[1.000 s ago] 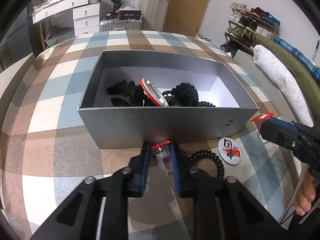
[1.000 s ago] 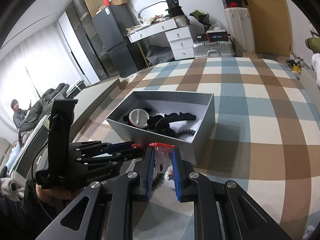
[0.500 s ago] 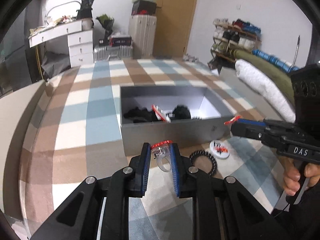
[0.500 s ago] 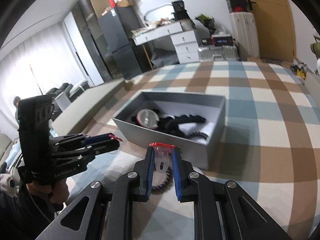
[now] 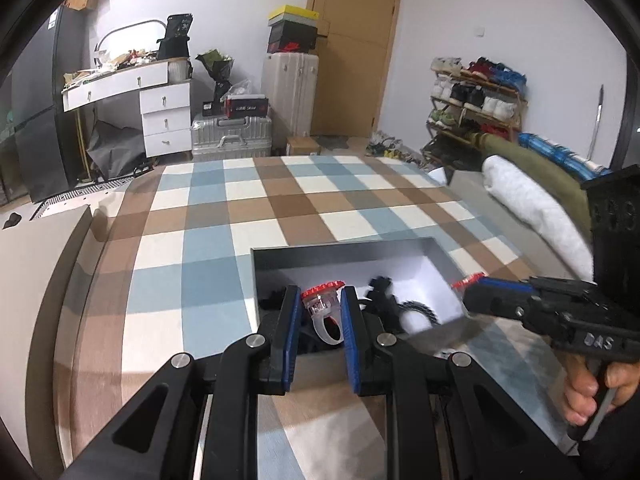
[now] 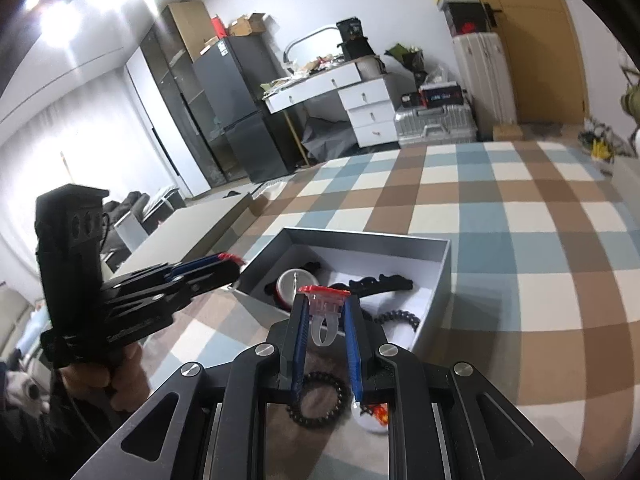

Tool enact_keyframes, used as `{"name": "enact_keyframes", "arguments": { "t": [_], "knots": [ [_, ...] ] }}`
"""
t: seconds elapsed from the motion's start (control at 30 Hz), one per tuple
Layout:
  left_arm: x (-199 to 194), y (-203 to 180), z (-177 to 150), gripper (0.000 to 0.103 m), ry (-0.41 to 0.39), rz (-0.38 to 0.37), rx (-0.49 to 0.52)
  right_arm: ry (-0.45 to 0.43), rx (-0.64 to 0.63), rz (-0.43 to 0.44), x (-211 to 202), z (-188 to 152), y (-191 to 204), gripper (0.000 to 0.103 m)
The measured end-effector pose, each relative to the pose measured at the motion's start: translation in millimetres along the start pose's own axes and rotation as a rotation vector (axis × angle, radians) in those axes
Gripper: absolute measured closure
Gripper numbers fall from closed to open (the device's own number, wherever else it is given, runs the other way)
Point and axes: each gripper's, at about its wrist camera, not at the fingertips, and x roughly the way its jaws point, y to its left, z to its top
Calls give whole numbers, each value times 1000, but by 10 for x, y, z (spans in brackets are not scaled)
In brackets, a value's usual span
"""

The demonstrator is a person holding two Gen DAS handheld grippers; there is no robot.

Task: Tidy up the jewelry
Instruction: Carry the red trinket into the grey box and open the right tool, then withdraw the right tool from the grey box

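The left gripper (image 5: 320,306) pinched a clear plastic ring with a round red top (image 5: 323,305), low in the middle of its frame, over the grey box (image 5: 340,249). The right gripper (image 6: 325,312) pinched a clear ring with a flat square red top (image 6: 325,300). A black beaded bracelet (image 6: 320,402) lay on the checked cloth (image 6: 520,240), bottom middle.

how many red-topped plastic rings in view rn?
2. One red-topped ring is clamped in the left tool; the other ring is clamped in the right tool. Both hang above the grey box; its clutter may hide more.
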Motion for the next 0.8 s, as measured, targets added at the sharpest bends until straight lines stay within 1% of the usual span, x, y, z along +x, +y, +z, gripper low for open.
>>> {"name": "enact_keyframes", "arguments": {
  "t": [0.13, 0.27, 0.4, 0.5, 0.57, 0.63, 0.8],
  "knots": [
    [188, 70, -20, 88, 68, 34, 1, 25, 16, -6, 146, 22, -59, 86],
    [179, 10, -72, 88, 90, 37, 30, 42, 31, -17, 207, 24, -159, 86],
    [142, -58, -102, 88, 122, 13, 37, 53, 43, -16, 239, 20, -264, 86],
    [107, -92, -125, 88, 146, -16, 29, 49, 52, 5, 238, 30, -329, 86],
    [116, -127, -117, 88, 149, -18, 39, 48, 61, 15, 242, 49, -368, 86],
    [142, -143, -110, 88, 149, 14, 52, 49, 67, 20, 251, 72, -395, 86],
    [193, -81, -47, 88, 138, 16, 22, 60, 59, 4, 267, 93, -378, 86]
  ]
}}
